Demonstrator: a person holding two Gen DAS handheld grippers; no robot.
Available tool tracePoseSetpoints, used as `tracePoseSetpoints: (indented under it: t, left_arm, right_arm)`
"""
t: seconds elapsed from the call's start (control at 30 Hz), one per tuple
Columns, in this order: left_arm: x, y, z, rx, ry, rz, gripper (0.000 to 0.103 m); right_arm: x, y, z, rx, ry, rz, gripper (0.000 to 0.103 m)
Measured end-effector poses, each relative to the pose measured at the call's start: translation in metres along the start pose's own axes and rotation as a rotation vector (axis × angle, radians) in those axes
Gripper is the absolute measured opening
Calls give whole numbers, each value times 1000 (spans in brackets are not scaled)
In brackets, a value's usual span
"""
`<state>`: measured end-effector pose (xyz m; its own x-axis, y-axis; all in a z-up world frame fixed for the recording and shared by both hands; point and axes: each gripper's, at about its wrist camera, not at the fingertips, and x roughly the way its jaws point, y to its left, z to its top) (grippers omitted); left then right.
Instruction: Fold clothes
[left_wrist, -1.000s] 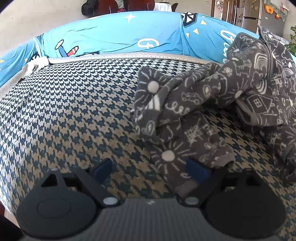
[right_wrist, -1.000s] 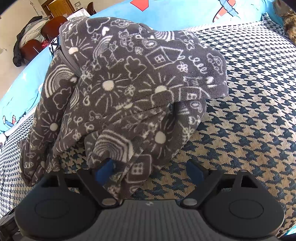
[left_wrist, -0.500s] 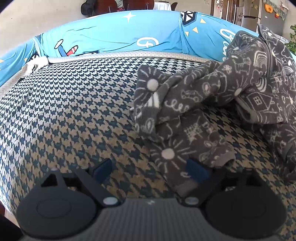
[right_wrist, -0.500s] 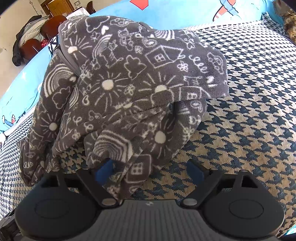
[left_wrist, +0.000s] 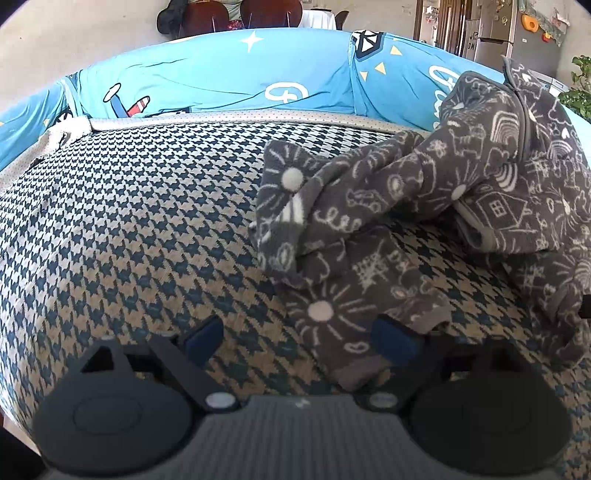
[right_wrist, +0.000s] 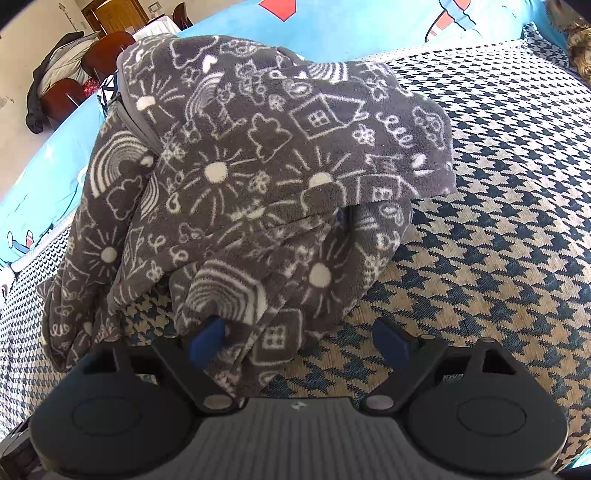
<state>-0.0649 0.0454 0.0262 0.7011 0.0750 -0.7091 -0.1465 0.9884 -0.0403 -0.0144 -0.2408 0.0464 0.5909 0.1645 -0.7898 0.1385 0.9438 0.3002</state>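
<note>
the crumpled grey fleece garment with white doodle print (left_wrist: 461, 206) lay heaped on the blue-and-beige houndstooth cover (left_wrist: 129, 229). the left gripper (left_wrist: 299, 339) had its fingers spread wide, a sleeve cuff between them. the right gripper (right_wrist: 299, 341) also stood wide, a fleece fold draping between its fingers.

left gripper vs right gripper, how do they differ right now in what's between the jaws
The left gripper stands over a flat sleeve end with a plain grey cuff, its blue pads mostly clear of cloth. The right gripper sits at the bunched body of the grey patterned garment, cloth draped over its left pad. Both have jaws wide open, gripping nothing, above the houndstooth cover.
</note>
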Motion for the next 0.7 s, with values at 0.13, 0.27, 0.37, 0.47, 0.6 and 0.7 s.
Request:
tracePoseSetpoints:
  t: [0.13, 0.27, 0.37, 0.47, 0.6, 0.7]
  left_arm:
    - [-8, -3, 3, 3, -18, -26, 92]
    - [-18, -9, 10, 9, -35, -62, 92]
    - [-25, -15, 17, 18, -59, -87, 92]
    - [-28, -22, 25, 26, -74, -108, 92]
    - [-28, -30, 36, 46, -86, -128, 93]
    - [-24, -37, 47, 66, -96, -138, 93]
  right_arm:
    - [-12, -1, 2, -30, -49, 16, 88]
    - [-29, -6, 5, -36, -119, 45, 88]
    - [-39, -9, 9, -44, -166, 62, 88]
    - [-45, -8, 15, -59, -192, 91, 88]
    - [-46, -2, 26, -94, -219, 104, 88]
    - [-45, 0, 34, -114, -242, 103, 88]
